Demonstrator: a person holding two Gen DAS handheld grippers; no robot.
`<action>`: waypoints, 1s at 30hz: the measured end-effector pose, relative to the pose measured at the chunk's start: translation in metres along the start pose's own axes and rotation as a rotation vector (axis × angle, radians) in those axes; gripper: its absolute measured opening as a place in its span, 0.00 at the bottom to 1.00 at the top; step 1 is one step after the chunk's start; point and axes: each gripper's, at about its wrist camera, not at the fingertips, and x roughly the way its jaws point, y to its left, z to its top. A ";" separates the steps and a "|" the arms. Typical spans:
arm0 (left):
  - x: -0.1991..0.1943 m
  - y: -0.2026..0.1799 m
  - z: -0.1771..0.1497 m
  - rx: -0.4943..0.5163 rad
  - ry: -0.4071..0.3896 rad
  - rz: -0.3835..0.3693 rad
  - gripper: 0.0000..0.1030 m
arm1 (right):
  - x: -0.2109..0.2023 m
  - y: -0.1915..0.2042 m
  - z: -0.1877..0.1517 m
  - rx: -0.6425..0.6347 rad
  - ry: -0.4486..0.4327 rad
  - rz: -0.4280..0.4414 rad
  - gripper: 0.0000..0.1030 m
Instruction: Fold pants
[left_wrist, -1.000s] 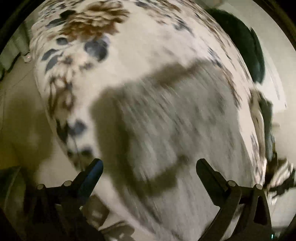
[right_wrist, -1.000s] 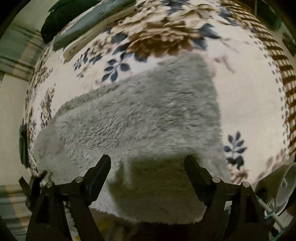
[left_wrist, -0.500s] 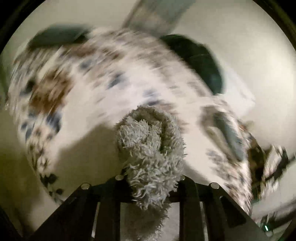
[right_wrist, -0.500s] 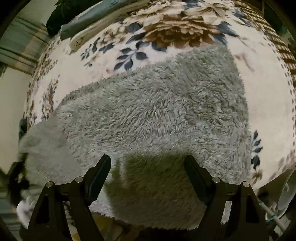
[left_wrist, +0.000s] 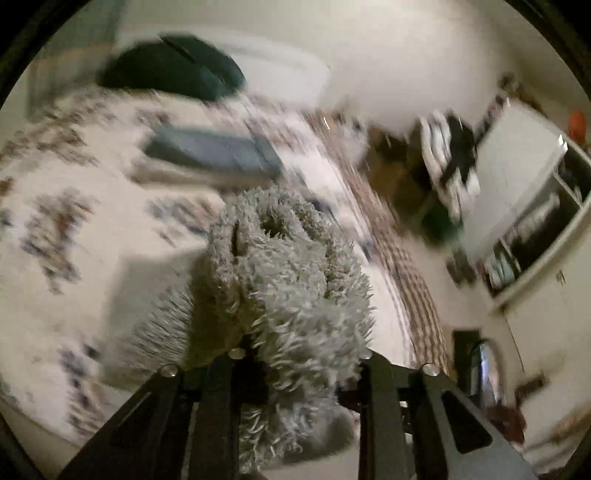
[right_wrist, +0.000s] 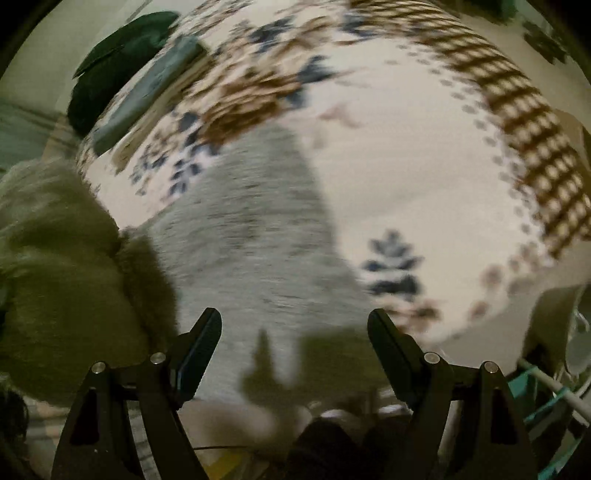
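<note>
The pants (right_wrist: 255, 236) are grey and fluffy and lie on a floral bedspread (right_wrist: 406, 147). My left gripper (left_wrist: 299, 354) is shut on a bunched fold of the pants (left_wrist: 288, 280) and holds it lifted above the bed. In the right wrist view the lifted part (right_wrist: 62, 280) hangs at the left, in shadow. My right gripper (right_wrist: 295, 336) is open and empty, hovering over the near edge of the flat part of the pants. Both views are blurred by motion.
A dark green pillow (left_wrist: 173, 70) and a folded grey-blue cloth (left_wrist: 210, 151) lie at the far end of the bed. A white shelf unit (left_wrist: 517, 192) stands to the right of the bed. Teal and white items (right_wrist: 554, 387) sit at the lower right.
My left gripper closed on the pants' edge and lifted it up off the bed, swinging toward the right. The right gripper stayed open and shifted over the flat part.
</note>
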 end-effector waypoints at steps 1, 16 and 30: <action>0.021 -0.009 -0.006 0.013 0.075 0.003 0.28 | -0.004 -0.014 -0.001 0.020 0.001 -0.009 0.81; -0.024 0.075 0.006 -0.183 0.129 0.246 0.97 | -0.017 -0.026 0.039 0.044 -0.002 0.267 0.96; 0.014 0.160 0.018 -0.234 0.207 0.388 0.97 | 0.010 0.023 0.083 -0.010 0.079 0.256 0.18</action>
